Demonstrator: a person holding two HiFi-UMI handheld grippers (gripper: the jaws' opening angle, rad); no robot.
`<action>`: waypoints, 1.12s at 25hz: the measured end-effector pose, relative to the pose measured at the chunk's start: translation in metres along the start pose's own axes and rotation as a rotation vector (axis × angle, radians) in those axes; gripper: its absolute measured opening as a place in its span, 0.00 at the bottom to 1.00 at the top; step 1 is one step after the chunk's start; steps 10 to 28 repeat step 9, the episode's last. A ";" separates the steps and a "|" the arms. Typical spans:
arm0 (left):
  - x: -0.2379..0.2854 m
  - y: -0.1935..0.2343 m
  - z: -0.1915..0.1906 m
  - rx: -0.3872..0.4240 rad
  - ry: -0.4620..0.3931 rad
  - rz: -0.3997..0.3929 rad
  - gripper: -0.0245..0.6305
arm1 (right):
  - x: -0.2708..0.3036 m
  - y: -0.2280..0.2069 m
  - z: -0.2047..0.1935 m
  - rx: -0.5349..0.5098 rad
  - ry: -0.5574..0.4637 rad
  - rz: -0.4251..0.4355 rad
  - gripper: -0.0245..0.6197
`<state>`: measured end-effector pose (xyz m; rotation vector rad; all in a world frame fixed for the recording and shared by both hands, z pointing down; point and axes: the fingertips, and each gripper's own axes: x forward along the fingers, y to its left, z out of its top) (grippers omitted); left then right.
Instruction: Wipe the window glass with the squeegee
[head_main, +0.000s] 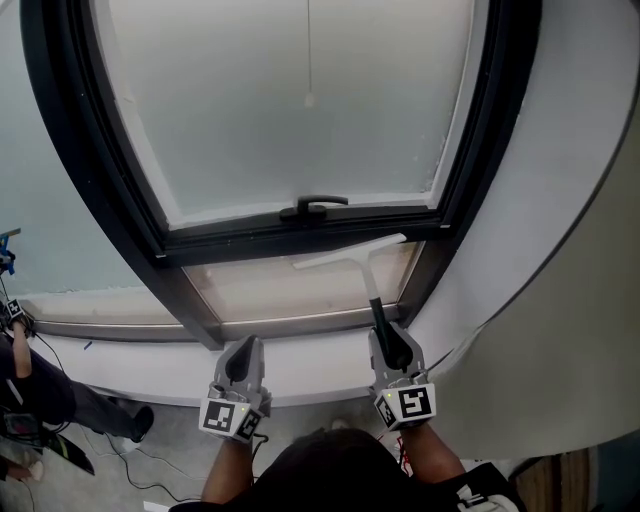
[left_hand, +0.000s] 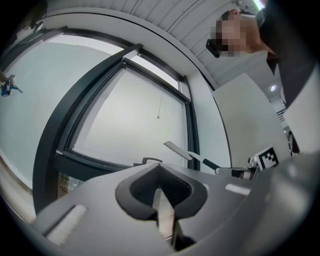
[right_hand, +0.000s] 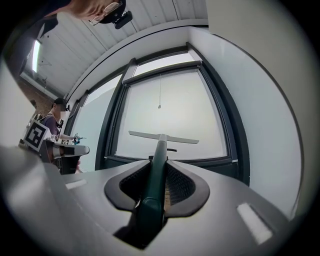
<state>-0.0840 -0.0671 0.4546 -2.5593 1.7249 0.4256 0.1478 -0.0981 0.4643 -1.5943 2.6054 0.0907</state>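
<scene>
Head view: my right gripper (head_main: 389, 342) is clamped on the dark handle of the squeegee (head_main: 366, 276), low on the grip. I judge that hold gives me reach and leverage for pressing into the pane. The long axis runs from the jaws away from me towards the window. The pale blade (head_main: 349, 251) sits crosswise at the far end, roughly level, just under the dark window frame (head_main: 300, 235) and its latch (head_main: 313, 207). It is over the small lower pane, well below the big window glass (head_main: 300, 100). I cannot tell whether the blade touches anything. My left gripper (head_main: 243, 352) hangs beside the right one, near the sill, out of the way

Left gripper view: the jaws are pressed together with nothing between them, so this hand is spare. The squeegee shows beyond, slanting up and left towards the frame

Right gripper view: the handle (right_hand: 157, 165) fills the gap between the jaws and is gripped firmly. It points straight ahead along them, and the blade spreads flat left to right across the bottom of the pane. I judge it is squared up to start a stroke
</scene>
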 end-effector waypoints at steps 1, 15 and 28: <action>0.001 -0.001 0.000 -0.001 0.000 -0.013 0.04 | 0.001 -0.001 -0.001 0.001 0.002 -0.001 0.19; 0.008 -0.017 -0.005 -0.015 0.007 -0.131 0.04 | 0.007 -0.006 -0.001 0.009 0.002 0.001 0.19; 0.008 -0.017 -0.005 -0.015 0.007 -0.131 0.04 | 0.007 -0.006 -0.001 0.009 0.002 0.001 0.19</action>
